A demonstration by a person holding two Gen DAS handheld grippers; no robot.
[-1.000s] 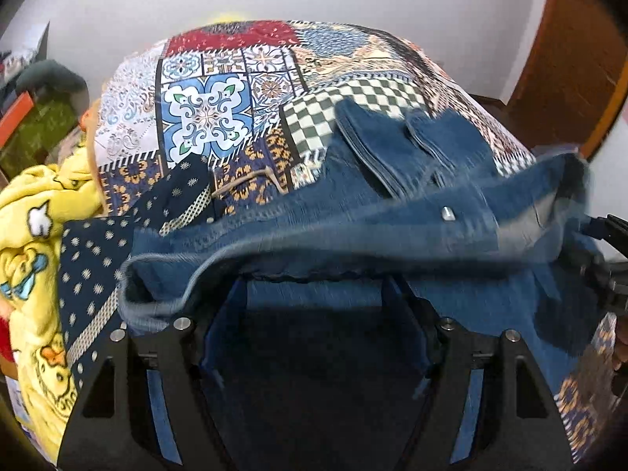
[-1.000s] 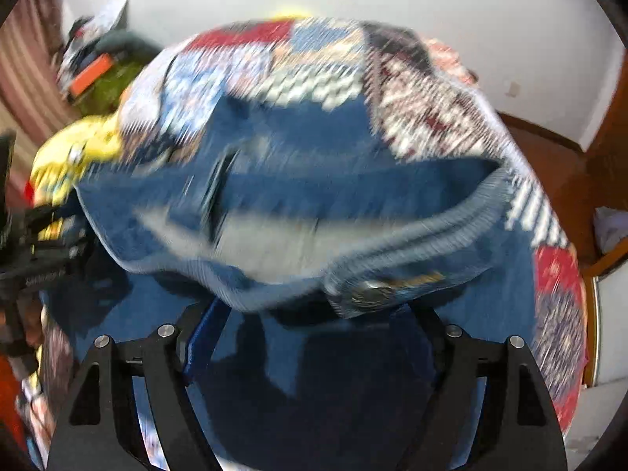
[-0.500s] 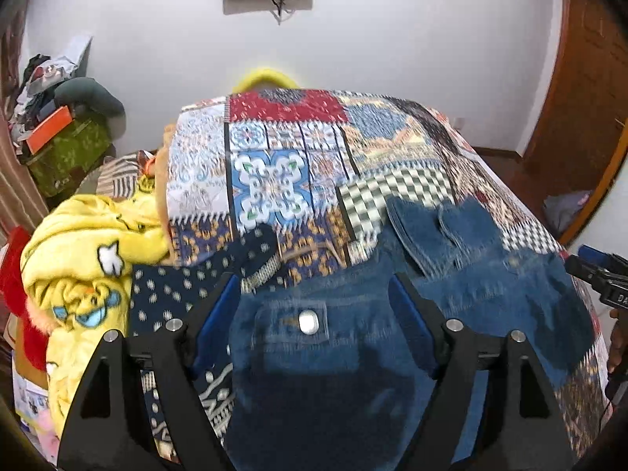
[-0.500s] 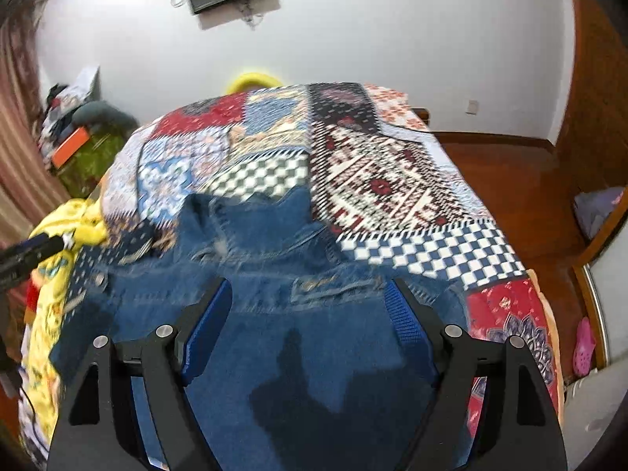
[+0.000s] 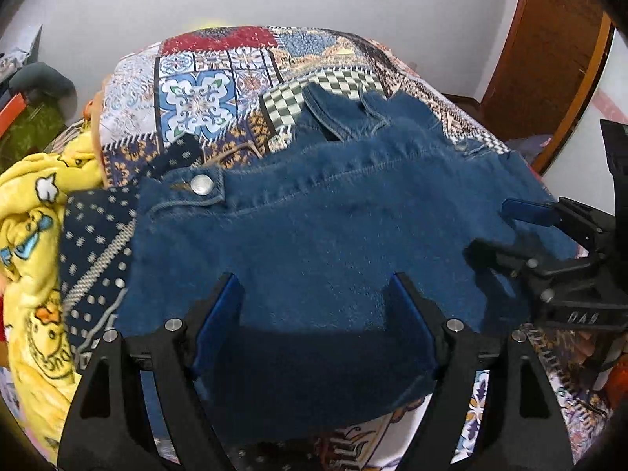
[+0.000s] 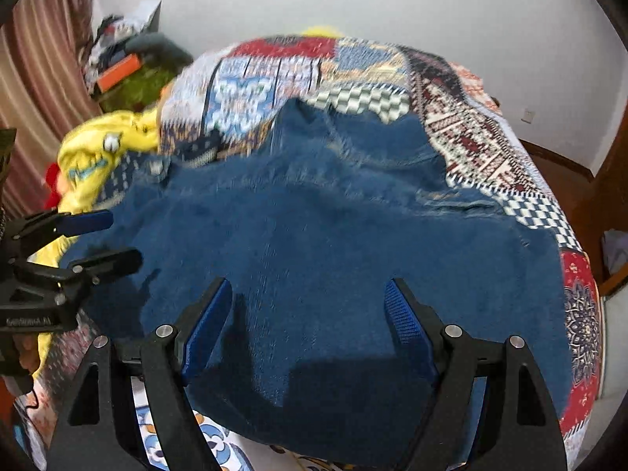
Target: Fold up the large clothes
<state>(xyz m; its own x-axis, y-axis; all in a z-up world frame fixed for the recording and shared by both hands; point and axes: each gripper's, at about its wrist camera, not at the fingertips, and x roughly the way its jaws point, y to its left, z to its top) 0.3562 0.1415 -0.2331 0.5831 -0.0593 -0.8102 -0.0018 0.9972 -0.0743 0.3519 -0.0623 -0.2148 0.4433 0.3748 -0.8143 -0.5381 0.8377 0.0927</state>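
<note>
The blue denim garment point(image 5: 333, 235) lies spread on the bed, on top of the patchwork bedspread point(image 5: 204, 94), and covers most of its near half. A metal button point(image 5: 202, 185) shows at the left corner of the denim, and a folded collar or cuff part point(image 5: 345, 114) points toward the far side of the bed.

The left gripper point(image 5: 314, 306) hangs over the near edge of the denim with its 2 blue-padded fingers point(image 5: 219, 310) spread wide apart and nothing between them. The right gripper point(image 6: 310, 310) is also above the denim, and its 2 fingers point(image 6: 404, 318) are spread apart too, holding nothing. In each view the other gripper enters from the side, also over the denim.

On the left side of the bed, a yellow blanket with cartoon prints point(image 5: 27, 243) is bunched up, and a dark blue dotted cloth point(image 5: 98, 243) lies between it and the denim, touching the denim edge. A wooden door point(image 5: 557, 51) stands at the right. Clutter point(image 6: 129, 66) is piled near the striped curtain point(image 6: 35, 78).
</note>
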